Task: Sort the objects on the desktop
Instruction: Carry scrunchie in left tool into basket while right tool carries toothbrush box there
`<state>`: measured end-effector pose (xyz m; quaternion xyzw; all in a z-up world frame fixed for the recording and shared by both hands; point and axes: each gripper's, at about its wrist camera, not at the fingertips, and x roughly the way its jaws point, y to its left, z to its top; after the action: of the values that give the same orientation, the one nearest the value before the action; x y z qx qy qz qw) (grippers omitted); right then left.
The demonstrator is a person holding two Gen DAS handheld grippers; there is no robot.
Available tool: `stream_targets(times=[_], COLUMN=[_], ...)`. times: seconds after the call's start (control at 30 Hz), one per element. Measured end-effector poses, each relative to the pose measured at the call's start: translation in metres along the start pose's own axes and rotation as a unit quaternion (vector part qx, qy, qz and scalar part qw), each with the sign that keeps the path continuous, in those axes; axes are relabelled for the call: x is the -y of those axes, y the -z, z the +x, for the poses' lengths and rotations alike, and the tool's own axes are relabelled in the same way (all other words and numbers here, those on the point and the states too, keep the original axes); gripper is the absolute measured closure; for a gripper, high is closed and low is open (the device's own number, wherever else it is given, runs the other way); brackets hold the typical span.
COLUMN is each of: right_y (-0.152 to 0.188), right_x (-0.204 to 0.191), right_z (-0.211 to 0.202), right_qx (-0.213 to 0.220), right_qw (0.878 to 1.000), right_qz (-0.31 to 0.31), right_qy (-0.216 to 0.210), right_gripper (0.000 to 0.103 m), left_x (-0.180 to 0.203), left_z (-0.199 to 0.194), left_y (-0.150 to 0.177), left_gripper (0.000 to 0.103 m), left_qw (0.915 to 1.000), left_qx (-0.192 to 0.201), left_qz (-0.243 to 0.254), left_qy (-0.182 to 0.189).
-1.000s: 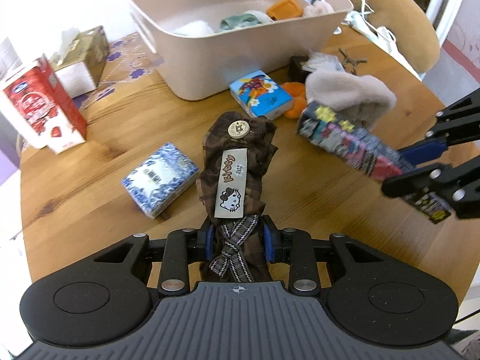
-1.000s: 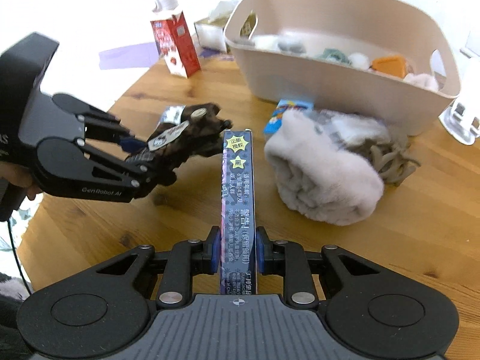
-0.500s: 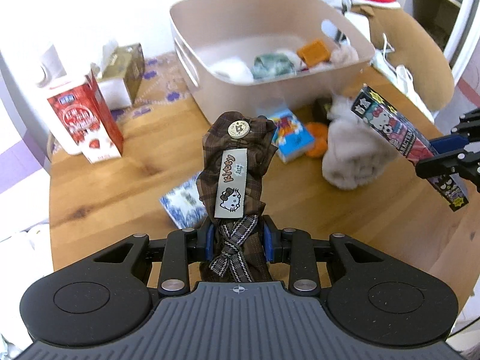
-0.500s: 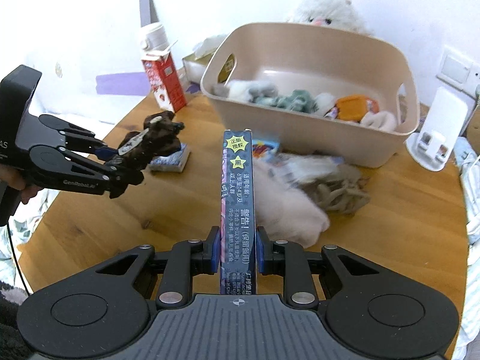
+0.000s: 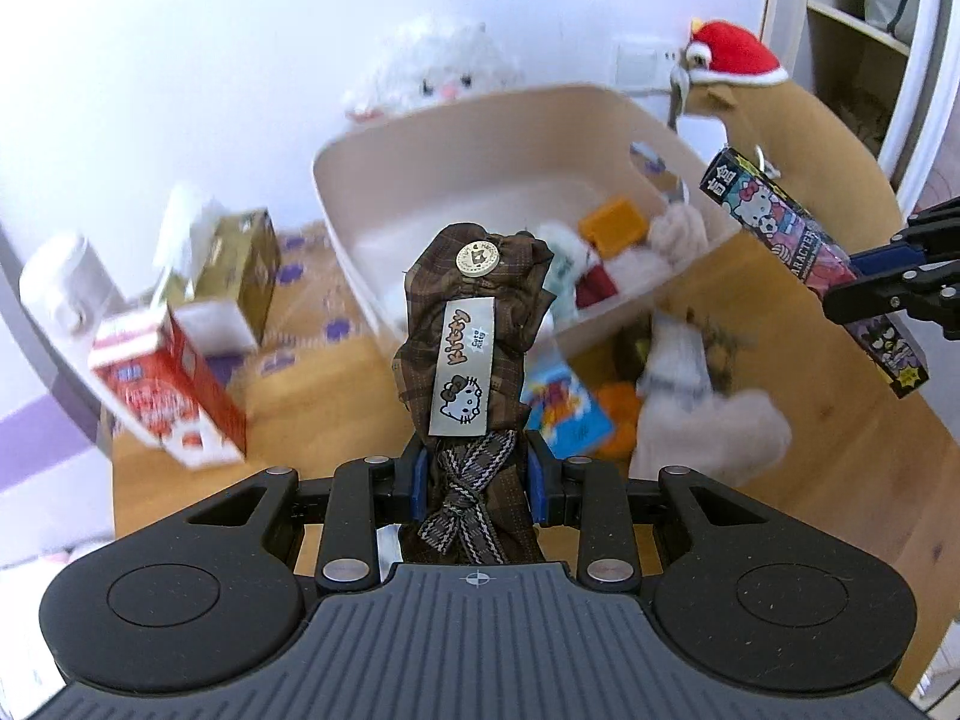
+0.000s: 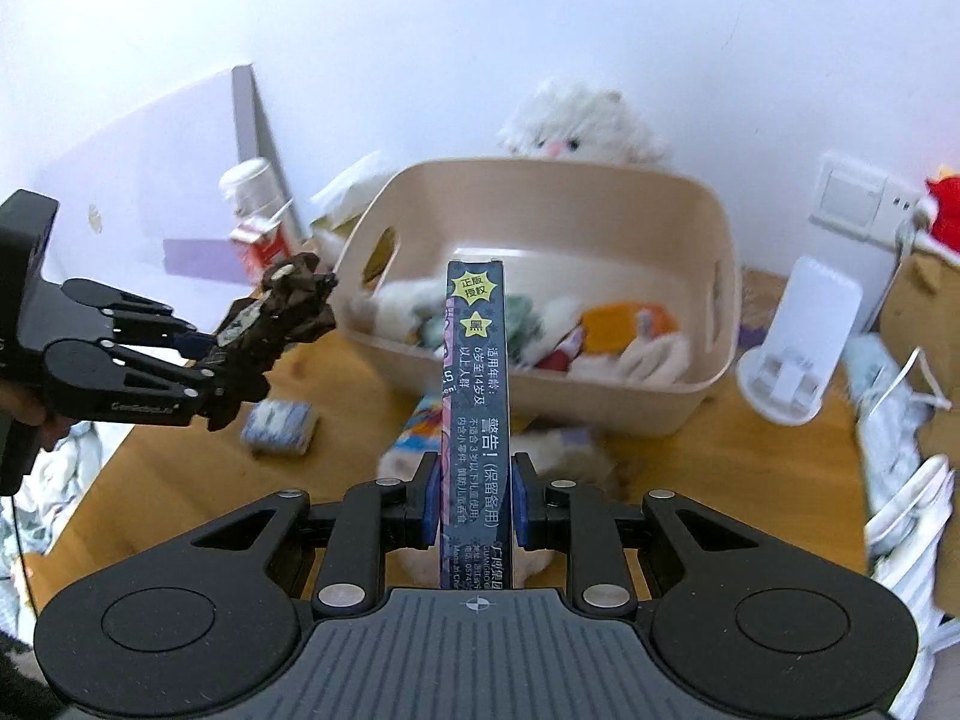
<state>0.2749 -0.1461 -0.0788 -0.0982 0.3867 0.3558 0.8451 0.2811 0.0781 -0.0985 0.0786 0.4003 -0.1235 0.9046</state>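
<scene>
My left gripper (image 5: pixel 477 474) is shut on a brown plaid Hello Kitty pouch (image 5: pixel 474 354), held high above the wooden table in front of the beige bin (image 5: pixel 384 180). It also shows at the left of the right wrist view (image 6: pixel 204 360), with the pouch (image 6: pixel 276 318) in it. My right gripper (image 6: pixel 474 498) is shut on a long dark Hello Kitty box (image 6: pixel 476 396), held upright in front of the bin (image 6: pixel 600 414). In the left wrist view that box (image 5: pixel 804 246) hangs at the right, over the bin's corner. The bin holds several soft items and an orange block (image 5: pixel 612 222).
On the table lie a red milk carton (image 5: pixel 168 390), a tissue box (image 5: pixel 240 276), a blue tissue pack (image 6: pixel 282 426), a colourful pack (image 5: pixel 564 414), an orange thing (image 5: pixel 621 414) and a fluffy grey slipper (image 5: pixel 714 426). A white stand (image 6: pixel 798 348) is right of the bin. A white plush (image 6: pixel 576 126) sits behind it.
Both grippers have risen and tilted up toward the bin, carrying the pouch and the box. The table items now sit lower and farther away in both views.
</scene>
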Motion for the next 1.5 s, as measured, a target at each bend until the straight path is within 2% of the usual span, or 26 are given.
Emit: stream_targets(times=[0.33, 0.6, 0.73, 0.9, 1.03, 1.23, 1.5], right_y=[-0.044, -0.073, -0.08, -0.086, -0.089, -0.089, -0.084], right_x=[0.04, 0.064, 0.074, 0.077, 0.072, 0.063, 0.059], right_z=[0.009, 0.025, 0.039, 0.063, 0.081, 0.113, 0.138], right_qx=[0.048, 0.075, 0.079, 0.074, 0.071, 0.033, -0.015], right_qw=[0.999, 0.996, 0.995, 0.996, 0.996, 0.992, 0.989], right_qz=[-0.004, -0.005, 0.02, 0.025, -0.006, -0.076, -0.096], right_qy=[0.025, 0.051, 0.05, 0.05, 0.062, 0.099, 0.116], right_gripper=[0.081, 0.081, 0.081, 0.081, 0.081, 0.081, 0.081], left_x=[0.001, 0.001, 0.004, 0.014, 0.021, 0.026, 0.022], left_z=[0.011, 0.033, 0.047, 0.073, 0.09, 0.122, 0.138], left_y=[-0.059, -0.097, -0.105, -0.11, -0.109, -0.105, -0.093], left_gripper=[0.072, 0.072, 0.072, 0.072, 0.072, 0.072, 0.072], left_qw=[0.9988, 0.9985, 0.9989, 0.9991, 0.999, 0.9976, 0.9948], left_qx=[0.041, 0.039, 0.033, 0.015, -0.001, -0.048, -0.092], left_qz=[0.015, 0.021, 0.017, 0.022, 0.025, 0.019, 0.014], left_qy=[-0.02, -0.031, -0.028, -0.034, -0.037, -0.046, -0.042])
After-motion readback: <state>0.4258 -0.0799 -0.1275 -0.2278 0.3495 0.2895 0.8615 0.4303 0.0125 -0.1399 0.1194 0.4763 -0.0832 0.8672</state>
